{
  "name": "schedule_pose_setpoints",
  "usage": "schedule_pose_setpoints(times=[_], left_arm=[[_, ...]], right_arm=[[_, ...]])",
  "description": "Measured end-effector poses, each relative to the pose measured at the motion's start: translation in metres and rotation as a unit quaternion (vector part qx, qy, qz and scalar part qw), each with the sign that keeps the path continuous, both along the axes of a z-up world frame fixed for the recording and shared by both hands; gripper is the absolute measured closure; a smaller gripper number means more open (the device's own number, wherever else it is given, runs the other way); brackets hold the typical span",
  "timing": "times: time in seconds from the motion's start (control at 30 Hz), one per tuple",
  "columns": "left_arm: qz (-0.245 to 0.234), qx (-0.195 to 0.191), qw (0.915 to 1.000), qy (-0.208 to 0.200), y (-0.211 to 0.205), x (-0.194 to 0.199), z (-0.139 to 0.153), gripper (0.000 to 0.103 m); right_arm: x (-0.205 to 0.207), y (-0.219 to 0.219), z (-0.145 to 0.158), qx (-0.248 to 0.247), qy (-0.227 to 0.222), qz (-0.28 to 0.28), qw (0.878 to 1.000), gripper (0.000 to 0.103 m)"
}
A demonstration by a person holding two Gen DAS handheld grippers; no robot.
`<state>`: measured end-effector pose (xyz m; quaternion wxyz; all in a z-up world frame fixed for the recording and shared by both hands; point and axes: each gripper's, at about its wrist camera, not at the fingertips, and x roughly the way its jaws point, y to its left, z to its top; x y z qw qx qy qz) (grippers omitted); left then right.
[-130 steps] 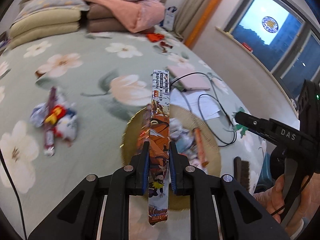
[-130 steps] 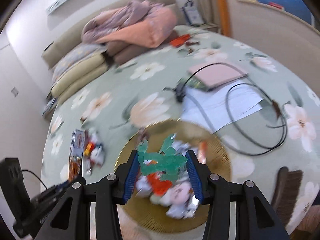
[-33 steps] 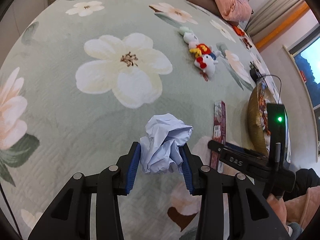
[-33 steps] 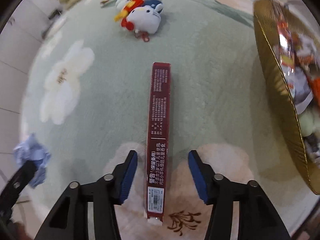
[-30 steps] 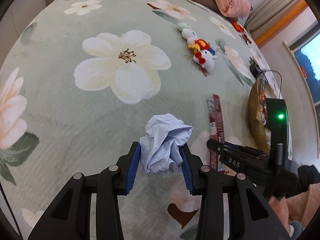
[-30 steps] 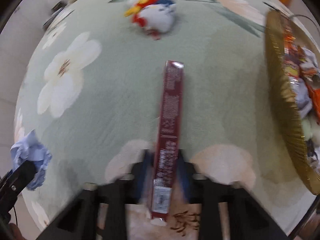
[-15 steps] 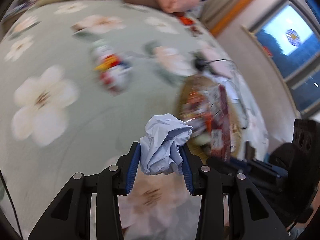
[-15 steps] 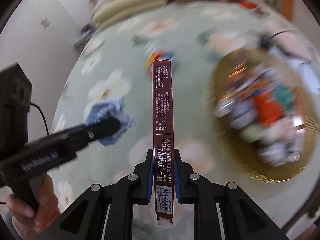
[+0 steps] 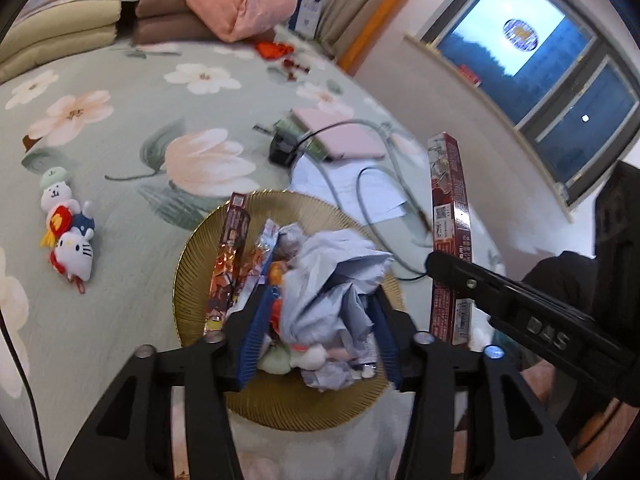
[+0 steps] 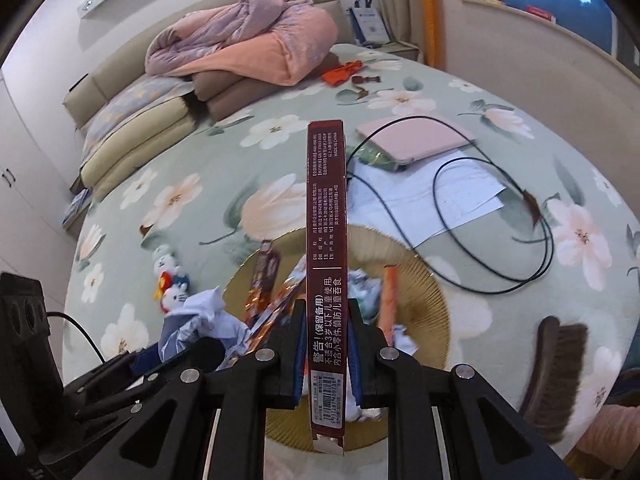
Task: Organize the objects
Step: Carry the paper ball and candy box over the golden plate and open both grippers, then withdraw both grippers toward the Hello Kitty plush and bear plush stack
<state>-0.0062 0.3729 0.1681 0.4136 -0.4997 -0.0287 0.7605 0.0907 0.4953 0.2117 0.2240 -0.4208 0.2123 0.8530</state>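
- Two grippers hang over a gold tray (image 9: 188,280) on a flowered bedspread (image 9: 120,128); the tray already holds wrappers and a foil packet (image 9: 230,268)
- Left gripper (image 9: 316,324) stands spread over the tray's middle; a crumpled paper ball (image 9: 332,276) sits between its blue pads, seemingly let go, though contact with the right pad is hard to rule out
- Right gripper (image 10: 323,344) is clenched on a long maroon box (image 10: 326,216); the box points forward and level, above the tray's near rim, not yet set down
- Done well, the left gripper would lift straight up so its pads do not drag the paper out; the right would lower the box flat beside the foil packet, inside the rim, before letting go; a box this long could tip over the edge if released high or off-centre
- Plush toys (image 9: 70,236) lie on the bedspread left of the tray, not yet gathered; a cable (image 10: 496,216), papers and a brush (image 10: 556,372) lie to the right
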Motion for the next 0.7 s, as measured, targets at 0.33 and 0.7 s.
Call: schedule_pose_setpoints(times=[0.33, 0.7], left_arm=[[0.028, -0.028, 0.9948, -0.093, -0.037, -0.006, -0.051, 0.037], [0.164, -0.047, 0.9798, -0.104, -0.147, -0.044, -0.059, 0.037]], right_arm=[[0.014, 0.027, -0.038, -0.047, -0.034, -0.025, 0.998, 0.070], [-0.017, -0.038, -0.037, -0.069, -0.009, 0.052, 0.996, 0.070]])
